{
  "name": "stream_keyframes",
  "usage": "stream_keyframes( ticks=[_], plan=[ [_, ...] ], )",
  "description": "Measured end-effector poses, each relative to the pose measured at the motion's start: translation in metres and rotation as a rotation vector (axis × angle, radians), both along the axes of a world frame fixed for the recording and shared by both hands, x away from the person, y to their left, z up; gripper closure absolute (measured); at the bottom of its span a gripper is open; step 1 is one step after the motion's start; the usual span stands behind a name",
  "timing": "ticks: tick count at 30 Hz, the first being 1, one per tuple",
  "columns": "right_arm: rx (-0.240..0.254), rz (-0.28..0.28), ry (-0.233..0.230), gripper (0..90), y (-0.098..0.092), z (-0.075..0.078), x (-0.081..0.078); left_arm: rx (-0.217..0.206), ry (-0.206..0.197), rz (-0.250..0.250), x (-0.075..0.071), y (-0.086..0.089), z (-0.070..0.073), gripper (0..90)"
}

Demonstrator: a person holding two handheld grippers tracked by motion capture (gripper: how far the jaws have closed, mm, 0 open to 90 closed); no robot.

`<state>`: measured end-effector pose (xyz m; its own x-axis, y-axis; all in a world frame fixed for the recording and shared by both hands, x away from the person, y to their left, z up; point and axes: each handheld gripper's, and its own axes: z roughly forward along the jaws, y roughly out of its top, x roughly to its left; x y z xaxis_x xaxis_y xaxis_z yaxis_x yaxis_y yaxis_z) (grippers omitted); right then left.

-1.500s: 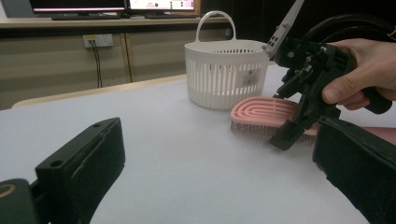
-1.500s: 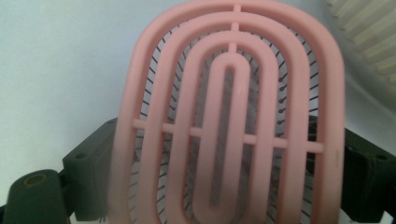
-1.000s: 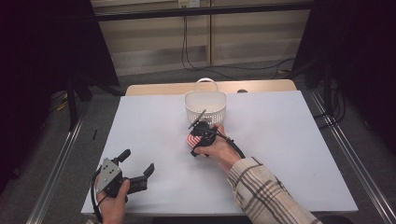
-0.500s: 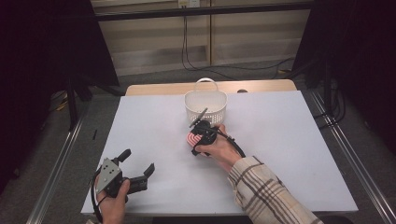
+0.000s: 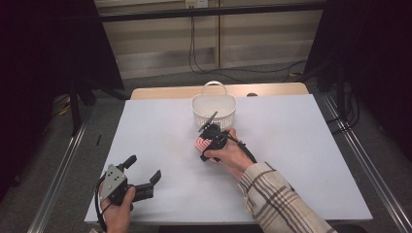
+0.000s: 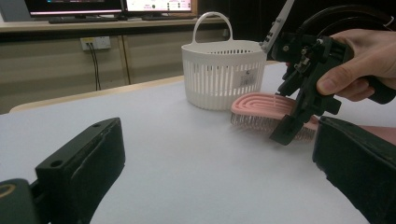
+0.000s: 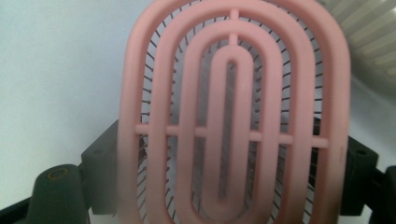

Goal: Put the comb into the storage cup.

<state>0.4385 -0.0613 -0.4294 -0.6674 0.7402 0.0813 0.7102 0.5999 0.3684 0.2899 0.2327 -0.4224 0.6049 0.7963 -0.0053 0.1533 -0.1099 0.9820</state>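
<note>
Left hand (image 5: 118, 209) is holding the left gripper (image 5: 144, 174) low at the near left corner of the surface, jaws standing wide apart. Right hand (image 5: 232, 155), in a plaid sleeve (image 5: 277, 201), is reaching mid-surface, angling the right gripper (image 5: 206, 141) downward, jaws spread.

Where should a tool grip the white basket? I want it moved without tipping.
By the arched handle on top, coming straight down: the basket stands upright, its slatted wall is wide and curved, and the pink brush with the right tool crowds its near side.
</note>
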Motion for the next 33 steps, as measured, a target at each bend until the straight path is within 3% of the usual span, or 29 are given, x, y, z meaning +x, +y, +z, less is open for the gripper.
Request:
stream_keyframes(
  ticks=[26, 33],
  plan=[
    [0.009, 0.030, -0.018, 18.9, 0.001, 0.020, -0.005, -0.001, 0.001, 0.001, 0.000, 0.000, 0.000, 2.5],
    [0.020, 0.029, -0.048, 18.9, -0.004, 0.029, -0.006, -0.002, 0.000, 0.000, 0.001, -0.001, 0.000, 2.5]
  ],
)
